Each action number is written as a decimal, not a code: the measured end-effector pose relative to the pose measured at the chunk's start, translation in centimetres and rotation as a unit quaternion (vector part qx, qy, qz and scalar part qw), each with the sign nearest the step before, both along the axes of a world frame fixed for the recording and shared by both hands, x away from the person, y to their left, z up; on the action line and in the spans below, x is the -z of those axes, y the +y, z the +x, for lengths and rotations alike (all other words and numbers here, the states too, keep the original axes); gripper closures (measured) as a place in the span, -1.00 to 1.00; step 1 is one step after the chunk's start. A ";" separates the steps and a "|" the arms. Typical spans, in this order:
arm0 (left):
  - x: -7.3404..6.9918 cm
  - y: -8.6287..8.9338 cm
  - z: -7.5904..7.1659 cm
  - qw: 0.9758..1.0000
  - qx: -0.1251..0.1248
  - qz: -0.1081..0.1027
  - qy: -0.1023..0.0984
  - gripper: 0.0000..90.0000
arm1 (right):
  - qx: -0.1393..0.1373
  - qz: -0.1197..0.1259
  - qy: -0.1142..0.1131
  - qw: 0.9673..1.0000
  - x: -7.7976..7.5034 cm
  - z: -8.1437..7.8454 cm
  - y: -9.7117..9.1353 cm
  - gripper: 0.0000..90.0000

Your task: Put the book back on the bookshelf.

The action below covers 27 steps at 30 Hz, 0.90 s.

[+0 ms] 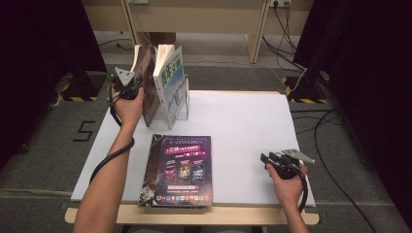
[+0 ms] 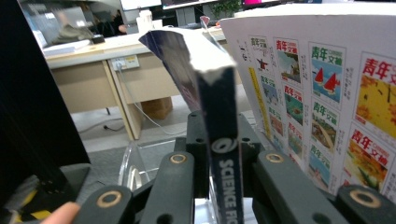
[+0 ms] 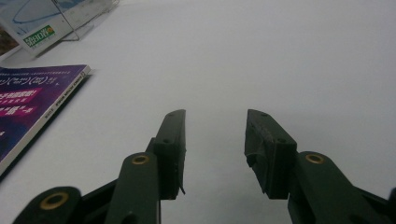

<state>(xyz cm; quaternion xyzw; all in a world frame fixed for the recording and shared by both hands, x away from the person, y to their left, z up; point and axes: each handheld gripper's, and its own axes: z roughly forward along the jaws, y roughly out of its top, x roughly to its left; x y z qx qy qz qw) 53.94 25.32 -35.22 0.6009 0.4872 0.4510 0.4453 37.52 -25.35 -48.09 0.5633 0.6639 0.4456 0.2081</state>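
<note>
High view: left gripper (image 1: 127, 86) upper left at dark book (image 1: 148, 92) standing in the rack beside white book (image 1: 170, 85); right gripper (image 1: 278, 161) lower right, jaws apart, empty. Left gripper view: jaws clamp dark book's spine (image 2: 224, 154), centre frame. Right gripper view: jaws open over white table (image 3: 261, 60); magazine (image 3: 32, 102) left edge.

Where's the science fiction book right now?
The science fiction book stands upright between the left gripper's jaws at the table's far left in the high view, in the clear stand beside the white magazine.
</note>
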 end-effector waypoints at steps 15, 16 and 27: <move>1.5 0.8 -0.5 0.999 0.005 -0.027 0.027 0.58 | -0.002 -0.002 0.003 1.000 0.1 0.0 0.3 0.31; 1.6 0.8 -0.5 0.999 0.008 -0.029 0.032 0.58 | -0.002 -0.002 0.003 1.000 0.1 0.0 0.3 0.31; 1.7 1.2 -1.5 0.995 0.016 -0.077 0.060 0.38 | -0.002 -0.005 0.001 1.000 0.0 0.0 0.4 0.31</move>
